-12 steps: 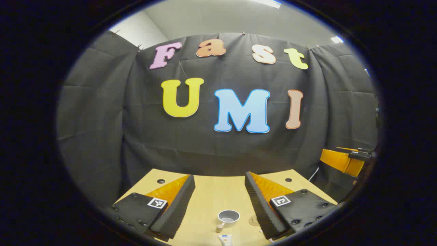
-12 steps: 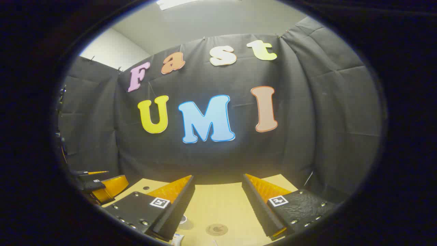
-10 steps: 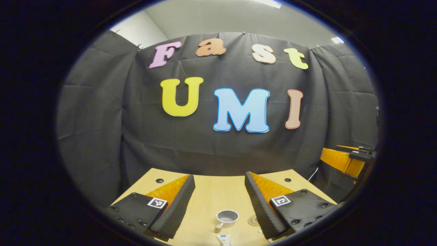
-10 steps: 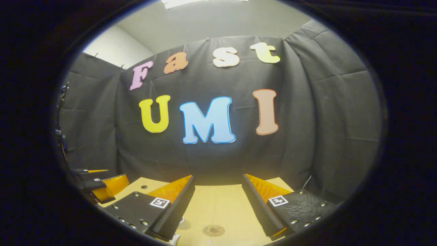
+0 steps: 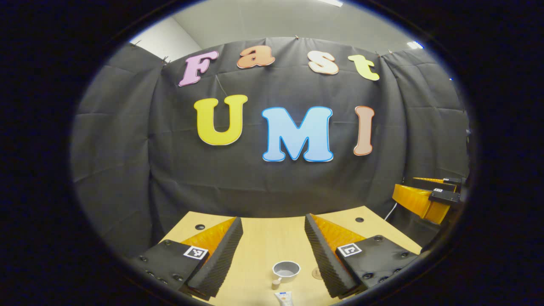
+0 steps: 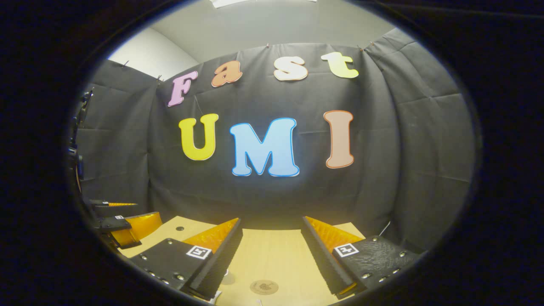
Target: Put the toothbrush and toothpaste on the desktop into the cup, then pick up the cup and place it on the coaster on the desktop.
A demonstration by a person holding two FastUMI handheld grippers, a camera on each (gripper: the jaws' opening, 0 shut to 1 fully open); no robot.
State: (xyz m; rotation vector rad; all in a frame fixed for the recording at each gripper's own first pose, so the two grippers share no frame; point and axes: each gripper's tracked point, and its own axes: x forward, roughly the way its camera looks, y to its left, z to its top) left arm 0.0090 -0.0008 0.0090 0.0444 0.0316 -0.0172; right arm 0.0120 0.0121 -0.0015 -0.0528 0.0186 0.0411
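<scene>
One cup (image 5: 286, 270), one coaster (image 6: 264, 287), one toothpaste (image 5: 283, 298).

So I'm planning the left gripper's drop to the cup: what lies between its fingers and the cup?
In the left gripper view, only bare desktop lies between the open left gripper and the cup.

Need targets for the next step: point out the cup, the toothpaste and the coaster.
cup (image 5: 286, 270), left gripper view, on its rim.
toothpaste (image 5: 284, 298), left gripper view, on the tube's body.
coaster (image 6: 264, 287), right gripper view, on its centre.
</scene>
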